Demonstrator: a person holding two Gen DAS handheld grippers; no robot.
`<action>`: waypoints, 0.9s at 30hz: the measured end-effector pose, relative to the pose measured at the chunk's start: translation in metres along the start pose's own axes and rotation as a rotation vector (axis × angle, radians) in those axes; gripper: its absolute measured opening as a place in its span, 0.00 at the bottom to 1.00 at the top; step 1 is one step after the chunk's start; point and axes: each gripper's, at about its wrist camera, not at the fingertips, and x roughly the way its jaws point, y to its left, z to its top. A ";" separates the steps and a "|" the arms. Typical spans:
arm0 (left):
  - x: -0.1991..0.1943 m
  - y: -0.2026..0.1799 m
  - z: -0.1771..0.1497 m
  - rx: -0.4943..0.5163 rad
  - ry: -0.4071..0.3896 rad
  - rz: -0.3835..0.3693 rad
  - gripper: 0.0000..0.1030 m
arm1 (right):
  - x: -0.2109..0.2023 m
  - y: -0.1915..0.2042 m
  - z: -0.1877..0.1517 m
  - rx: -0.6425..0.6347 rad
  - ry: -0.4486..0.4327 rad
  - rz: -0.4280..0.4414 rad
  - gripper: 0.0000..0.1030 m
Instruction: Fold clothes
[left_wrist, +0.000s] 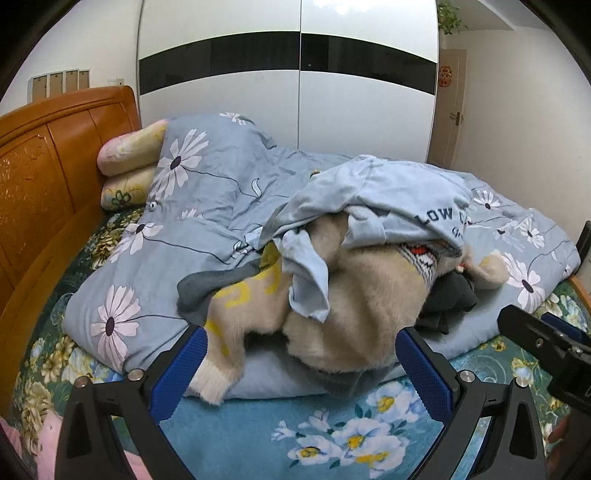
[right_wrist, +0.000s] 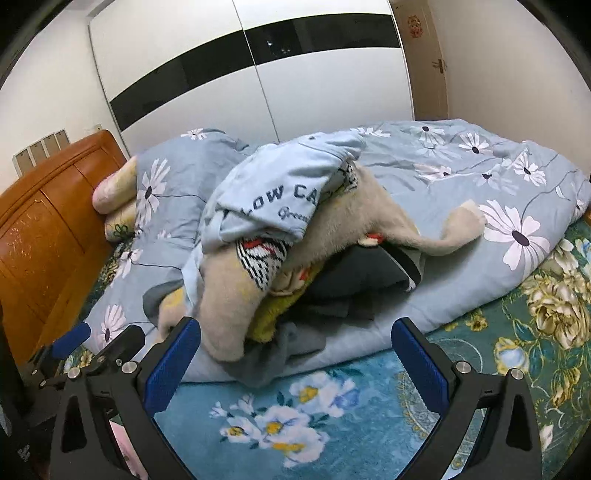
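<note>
A pile of clothes lies on a folded blue floral quilt (left_wrist: 207, 206) on the bed. On top is a light blue T-shirt (left_wrist: 391, 199) with dark lettering, also in the right wrist view (right_wrist: 280, 184). Under it is a cream fluffy sweater (left_wrist: 362, 295) (right_wrist: 236, 295), and dark grey garments (left_wrist: 447, 299) (right_wrist: 354, 288) lie beneath. My left gripper (left_wrist: 301, 354) is open and empty just in front of the sweater. My right gripper (right_wrist: 295, 350) is open and empty before the pile; its body shows at the right in the left wrist view (left_wrist: 546, 343).
The bed sheet (left_wrist: 280, 432) is teal with flowers. An orange wooden headboard (left_wrist: 44, 184) stands at the left with two pillows (left_wrist: 129, 155) against it. A white wardrobe (left_wrist: 295, 92) stands behind the bed, with a door (left_wrist: 454, 110) to its right.
</note>
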 end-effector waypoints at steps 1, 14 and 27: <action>-0.001 0.001 0.001 -0.006 -0.003 -0.004 1.00 | 0.000 -0.002 0.001 -0.002 -0.001 -0.004 1.00; -0.018 0.010 0.007 -0.049 -0.032 -0.014 1.00 | -0.016 0.018 0.003 -0.037 -0.074 -0.009 1.00; -0.016 0.011 0.009 -0.063 -0.008 -0.015 1.00 | -0.017 0.030 0.005 -0.114 -0.082 -0.023 1.00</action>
